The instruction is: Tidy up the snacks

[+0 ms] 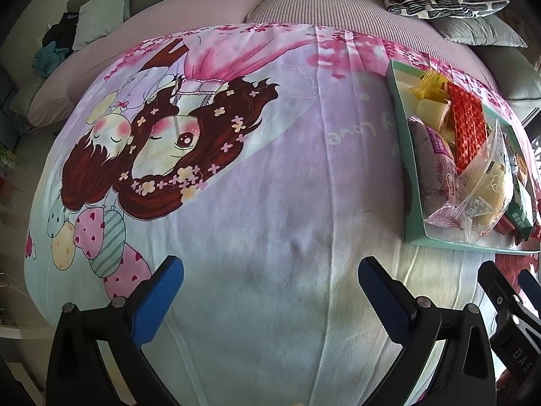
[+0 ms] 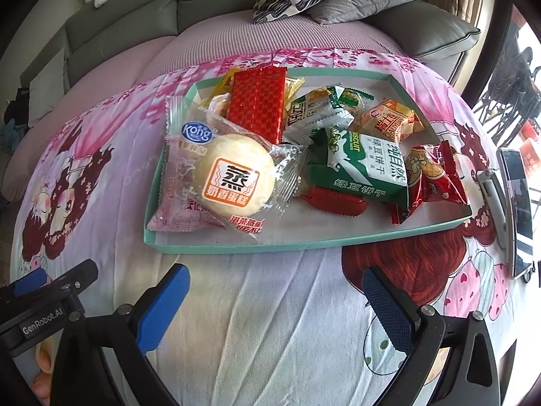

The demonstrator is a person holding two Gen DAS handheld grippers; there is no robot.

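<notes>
The purple snack bag (image 2: 184,199) lies half hidden under the round cake pack (image 2: 233,177), ahead and left of the right gripper (image 2: 274,301). In the left wrist view, the tray (image 1: 414,182) is cut off by the right edge. A phone (image 2: 519,209) far to the right is also cut off.

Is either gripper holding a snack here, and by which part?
Nothing is held. The left gripper and right gripper both have open, empty jaws above the cloth.
</notes>
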